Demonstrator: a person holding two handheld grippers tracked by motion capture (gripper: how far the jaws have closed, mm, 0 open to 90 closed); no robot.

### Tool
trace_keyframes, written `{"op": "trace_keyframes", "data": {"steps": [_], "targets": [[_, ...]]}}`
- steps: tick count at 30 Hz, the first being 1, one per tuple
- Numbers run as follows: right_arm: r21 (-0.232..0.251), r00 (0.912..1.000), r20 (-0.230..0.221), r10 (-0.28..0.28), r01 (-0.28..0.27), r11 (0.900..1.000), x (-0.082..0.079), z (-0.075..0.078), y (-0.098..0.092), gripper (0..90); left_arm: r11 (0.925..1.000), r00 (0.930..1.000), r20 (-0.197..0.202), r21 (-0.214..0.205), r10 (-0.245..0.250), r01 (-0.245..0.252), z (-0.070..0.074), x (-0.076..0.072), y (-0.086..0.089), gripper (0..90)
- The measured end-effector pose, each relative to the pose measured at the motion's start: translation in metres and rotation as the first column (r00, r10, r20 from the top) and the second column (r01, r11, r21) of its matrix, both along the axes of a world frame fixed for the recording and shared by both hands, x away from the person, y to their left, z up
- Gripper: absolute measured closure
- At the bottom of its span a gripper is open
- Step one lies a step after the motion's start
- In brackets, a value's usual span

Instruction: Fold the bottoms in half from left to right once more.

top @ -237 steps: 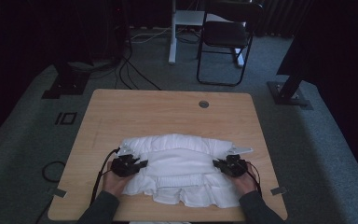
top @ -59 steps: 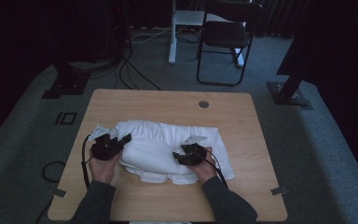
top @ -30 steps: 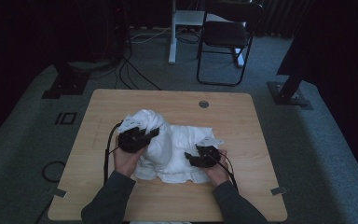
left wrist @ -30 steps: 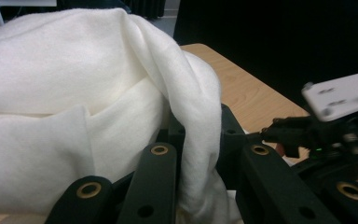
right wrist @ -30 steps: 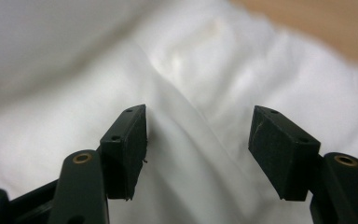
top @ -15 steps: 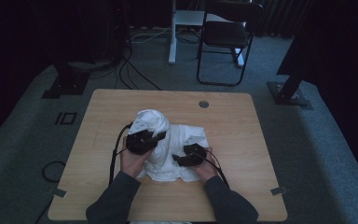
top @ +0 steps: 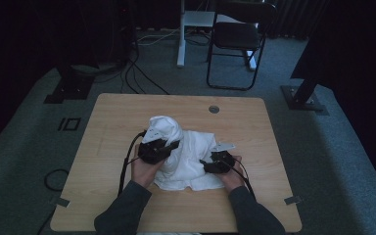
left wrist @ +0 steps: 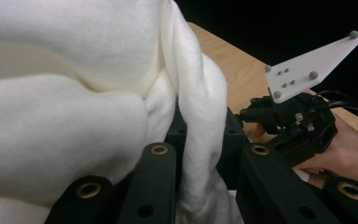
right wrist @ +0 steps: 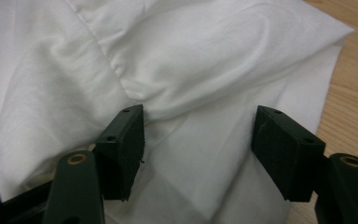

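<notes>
Dim carpeted floor (top: pixel 24 161) with a black chair (top: pixel 237 41) lies beyond the wooden surface (top: pixel 112 112), where a white cloth (top: pixel 188 156) sits bunched near the middle. At its left end the left claw (top: pixel 172 146) is clamped on a raised fold, and in the left gripper view the fabric (left wrist: pixel 74 93) is pinched between the nearly closed jaws and spills over them. At the cloth's right edge the right claw (right wrist: pixel 198 135) stands wide open, its jaws straddling a flat part of the cloth (right wrist: pixel 191 70) without pinching it.
</notes>
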State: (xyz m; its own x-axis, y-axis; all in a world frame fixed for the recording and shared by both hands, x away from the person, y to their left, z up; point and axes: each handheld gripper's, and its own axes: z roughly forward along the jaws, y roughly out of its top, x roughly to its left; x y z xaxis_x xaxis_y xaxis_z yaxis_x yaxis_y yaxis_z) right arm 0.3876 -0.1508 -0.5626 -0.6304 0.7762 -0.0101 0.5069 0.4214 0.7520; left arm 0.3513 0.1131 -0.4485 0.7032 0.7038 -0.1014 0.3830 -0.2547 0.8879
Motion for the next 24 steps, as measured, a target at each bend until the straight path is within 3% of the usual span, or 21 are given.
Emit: {"op": "trace_keyframes", "data": {"steps": [5, 11, 15, 17, 19, 21, 24], "targets": [[0.01, 0.9999, 0.005, 0.01, -0.01, 0.9999, 0.0, -0.001, 0.002, 36.1, 0.9998, 0.9998, 0.004, 0.003, -0.019, 0.019, 0.003, -0.001, -0.011, 81.1], [0.025, 0.9994, 0.021, 0.029, -0.03, 0.9992, -0.001, -0.002, 0.012, 40.8, 0.9969, 0.9967, 0.021, 0.015, -0.078, 0.078, 0.006, 0.001, -0.038, 81.1], [0.02, 0.9975, 0.017, 0.068, -0.068, 0.9975, -0.002, -0.002, 0.012, 40.8, 0.9942, 0.9935, -0.042, 0.018, -0.106, 0.106, -0.023, 0.015, -0.055, 81.1], [0.01, 0.9973, -0.01, 0.073, -0.072, 0.9973, -0.003, 0.001, 0.006, 39.7, 0.9923, 0.9899, -0.07, -0.001, -0.124, 0.124, -0.038, 0.02, -0.059, 81.0], [-0.012, 0.9985, -0.021, 0.051, -0.052, 0.9986, -0.004, 0.004, -0.006, 39.5, 0.99, 0.9857, -0.095, 0.011, -0.139, 0.141, -0.052, 0.024, -0.065, 80.8], [-0.027, 0.9999, -0.015, 0.002, -0.003, 0.9996, -0.005, 0.009, -0.021, 39.8, 0.9868, 0.9817, -0.124, 0.056, -0.144, 0.152, -0.068, 0.026, -0.075, 80.4], [0.034, 0.9976, 0.008, -0.069, 0.068, 0.9971, -0.005, 0.02, -0.046, 40.3, 0.9809, 0.9743, -0.17, 0.101, -0.147, 0.166, -0.089, 0.029, -0.086, 80.1]]}}
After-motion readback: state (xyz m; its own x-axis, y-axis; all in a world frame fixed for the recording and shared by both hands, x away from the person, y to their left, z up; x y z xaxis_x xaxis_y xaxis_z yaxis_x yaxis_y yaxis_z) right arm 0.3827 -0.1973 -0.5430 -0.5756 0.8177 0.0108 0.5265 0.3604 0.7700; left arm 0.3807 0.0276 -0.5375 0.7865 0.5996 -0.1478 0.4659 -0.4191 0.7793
